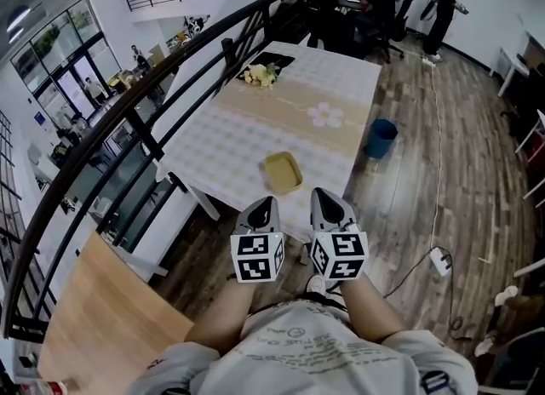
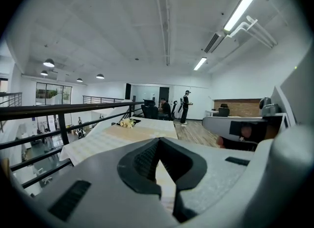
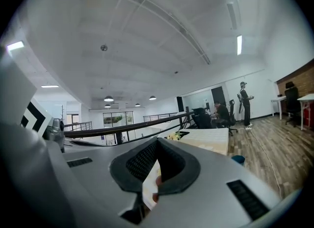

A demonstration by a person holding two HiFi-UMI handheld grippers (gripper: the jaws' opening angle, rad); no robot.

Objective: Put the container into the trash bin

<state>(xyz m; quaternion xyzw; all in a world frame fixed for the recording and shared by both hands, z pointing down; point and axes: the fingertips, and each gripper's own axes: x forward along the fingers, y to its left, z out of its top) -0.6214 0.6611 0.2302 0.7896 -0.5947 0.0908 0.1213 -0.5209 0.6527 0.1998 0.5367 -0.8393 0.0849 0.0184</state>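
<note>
A shallow yellow container (image 1: 283,172) lies near the front edge of the white-clothed table (image 1: 255,138). A blue trash bin (image 1: 381,138) stands on the wooden floor by the table's right side; it also peeks out in the right gripper view (image 3: 238,159). My left gripper (image 1: 263,203) and right gripper (image 1: 324,195) are held side by side close to my body, just short of the table's near edge. Both point toward the container. The left gripper (image 2: 158,141) has its jaws together with nothing between them, and so does the right gripper (image 3: 157,141).
A bunch of flowers (image 1: 260,74) lies on a dark tray at the table's far end. A black railing (image 1: 128,121) runs along the left side. A power strip (image 1: 441,259) with its cable lies on the floor at the right. People stand and sit at desks in the background.
</note>
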